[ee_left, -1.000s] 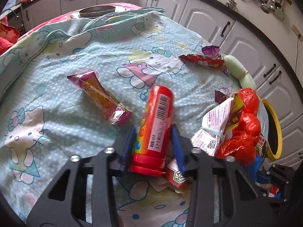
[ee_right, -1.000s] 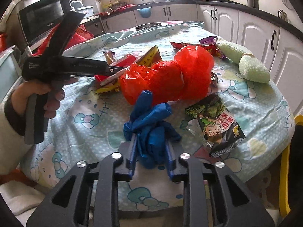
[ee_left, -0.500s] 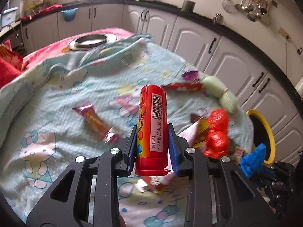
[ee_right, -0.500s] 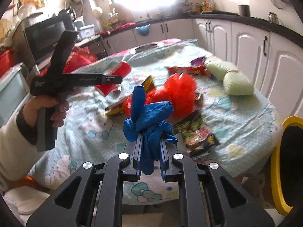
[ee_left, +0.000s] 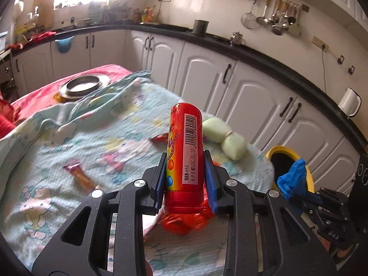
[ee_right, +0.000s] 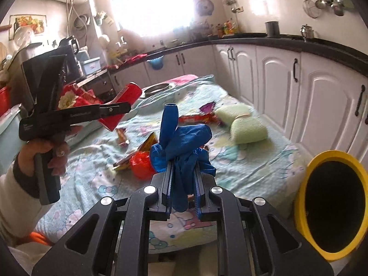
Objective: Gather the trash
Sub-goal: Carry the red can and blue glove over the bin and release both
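Trouble, if it comes, will likely come at the yellow bin (ee_right: 331, 207) beside the counter (ee_left: 57, 138), whose mouth must take two loads at once. Left claw (ee_left: 185, 179) is clamped on a red candy tube (ee_left: 185, 151), gripped low near its cap, so the tall body could pivot and slip free if swung fast. Right claw (ee_right: 182, 186) is squeezed narrow on a limp blue glove (ee_right: 184, 142); its loose fingers flop above the pads and may snag there on release, or drape over the bin rim instead of dropping in. Both claws are raised above the cloth-covered counter and could knock together at the bin. Red bag (ee_right: 141, 164) and orange wrapper (ee_left: 79, 176) lie uncollected on the cloth
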